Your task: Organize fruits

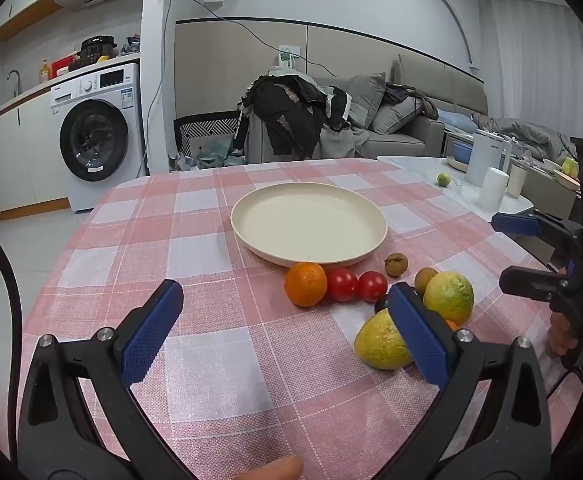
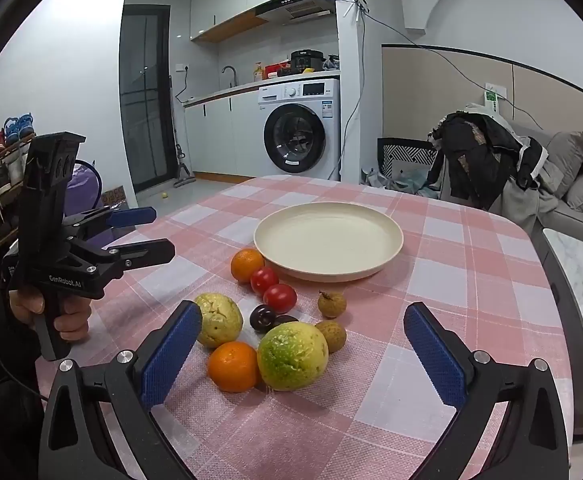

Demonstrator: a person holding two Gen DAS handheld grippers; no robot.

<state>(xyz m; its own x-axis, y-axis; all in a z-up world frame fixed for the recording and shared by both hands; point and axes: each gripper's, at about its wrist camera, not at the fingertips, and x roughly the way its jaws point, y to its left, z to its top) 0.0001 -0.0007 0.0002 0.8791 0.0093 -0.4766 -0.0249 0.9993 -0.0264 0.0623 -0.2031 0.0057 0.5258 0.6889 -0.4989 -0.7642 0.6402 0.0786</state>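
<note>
The left gripper (image 1: pixel 287 312) hangs wide open above a pink checked tablecloth (image 1: pixel 211 360), nothing between its blue pads. Ahead sits a cream plate (image 1: pixel 251 236). An orange (image 1: pixel 305 284), two tomatoes (image 1: pixel 341 285) and two yellow-green fruits (image 1: pixel 449 296) lie just before it. The right gripper (image 1: pixel 507 252) shows at the right edge.

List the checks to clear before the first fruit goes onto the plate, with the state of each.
1. Plate free to receive fruit: ok, nothing lies in it.
2. Left tool open: ok, nothing between its pads.
3. Right tool open: ok, holding nothing.
4. Fruit reachable: ok, the green guava and the near orange lie right ahead of the right tool.
5. Fruits apart enough for a clean grip: not ok, guava and orange touch.
6. Tablecloth flat: ok.
</note>
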